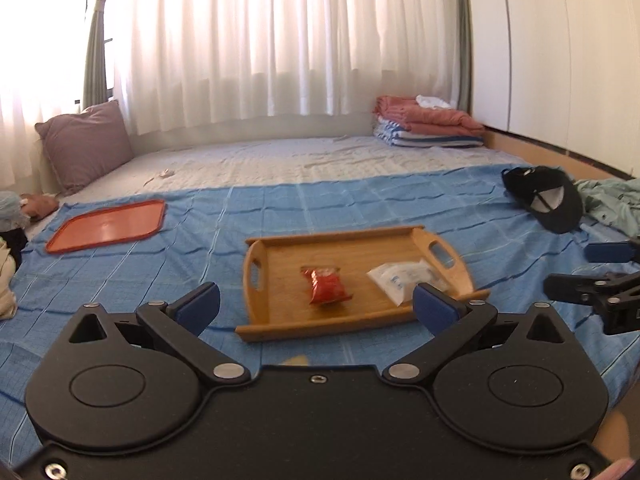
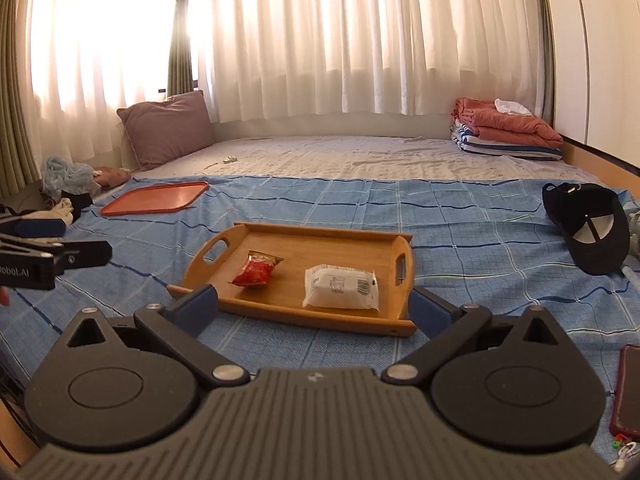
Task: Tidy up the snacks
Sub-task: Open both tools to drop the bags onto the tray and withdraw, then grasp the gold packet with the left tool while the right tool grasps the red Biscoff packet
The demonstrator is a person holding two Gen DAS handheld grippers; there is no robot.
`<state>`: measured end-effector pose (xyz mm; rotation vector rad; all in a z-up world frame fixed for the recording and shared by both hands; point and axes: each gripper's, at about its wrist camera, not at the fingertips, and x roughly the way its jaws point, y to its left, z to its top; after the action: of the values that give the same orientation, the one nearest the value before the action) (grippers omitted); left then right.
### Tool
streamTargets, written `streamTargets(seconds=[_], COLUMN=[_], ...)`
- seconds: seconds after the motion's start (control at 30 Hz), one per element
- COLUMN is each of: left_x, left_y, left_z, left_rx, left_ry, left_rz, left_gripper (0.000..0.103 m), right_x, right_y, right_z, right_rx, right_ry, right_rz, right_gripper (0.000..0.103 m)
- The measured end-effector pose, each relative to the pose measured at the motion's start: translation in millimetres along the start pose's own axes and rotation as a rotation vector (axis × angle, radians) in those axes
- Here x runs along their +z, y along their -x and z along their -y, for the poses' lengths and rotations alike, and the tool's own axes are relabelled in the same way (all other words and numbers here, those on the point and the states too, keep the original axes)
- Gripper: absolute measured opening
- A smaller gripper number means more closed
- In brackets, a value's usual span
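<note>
On a bed spread with a blue checked sheet, the left gripper hangs with its blue-padded fingers spread wide and nothing between them. Just ahead of it sits a wooden tray with cut-out handles, holding two snacks: a red packet straight in front of the gripper's gap and a white packet ahead of its right finger. The two packets lie apart on the tray floor.

The right gripper is likewise splayed open and empty, the same wooden tray directly before it. From here the red packet lies ahead and slightly left, the white packet ahead and slightly right, close to the tray's near rim.

Farther off to the left of both grippers, an empty orange tray rests flat on the sheet. A black cap lies upturned well to the right, and a phone in a red case sits just beside the right gripper's right side. At the back, a mauve pillow leans against the curtain, and folded bedding is stacked in the far right corner.
</note>
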<state>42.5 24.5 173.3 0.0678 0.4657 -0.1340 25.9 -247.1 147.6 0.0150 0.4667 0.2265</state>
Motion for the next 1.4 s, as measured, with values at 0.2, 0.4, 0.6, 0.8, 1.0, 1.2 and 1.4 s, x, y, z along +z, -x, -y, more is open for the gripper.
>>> streamTargets(seconds=[0.2,0.4,0.6,0.8,1.0,1.2,1.4], left_x=[-28.3,-63.8,-94.6,-105.8,-117.7,-116.3,-116.3], left_y=[-10.3,-32.0,-58.6,-82.9,-103.8,-114.8,-130.1], left_z=[-13.7,-33.2,-42.2,-35.4,-27.0,-20.4,-18.8], left_rx=[0.03,0.09,0.136,0.15,0.147,0.144,0.176], left_ry=[0.057,0.143,0.195,0.196,0.197,0.189,0.202], left_rz=[-0.047,-0.115,-0.169,-0.196,-0.244,-0.231,-0.231], left_gripper=[0.103,0.103,0.103,0.089,0.061,0.065,0.077], right_x=[-28.0,-61.1,-89.0,-108.5,-117.2,-119.1,-115.8], right_y=[-5.3,-16.0,-30.9,-46.2,-60.5,-68.6,-81.1], right_z=[3.6,2.3,-3.1,-7.0,-4.2,-7.7,-15.3], right_rx=[-0.029,-0.04,-0.059,-0.079,-0.099,-0.11,-0.136], right_ry=[0.022,0.035,0.056,0.085,0.045,0.018,0.056], right_rz=[-0.017,-0.039,-0.082,-0.118,-0.167,-0.149,-0.15], right_gripper=[0.103,0.103,0.094,0.084,0.064,0.064,0.061])
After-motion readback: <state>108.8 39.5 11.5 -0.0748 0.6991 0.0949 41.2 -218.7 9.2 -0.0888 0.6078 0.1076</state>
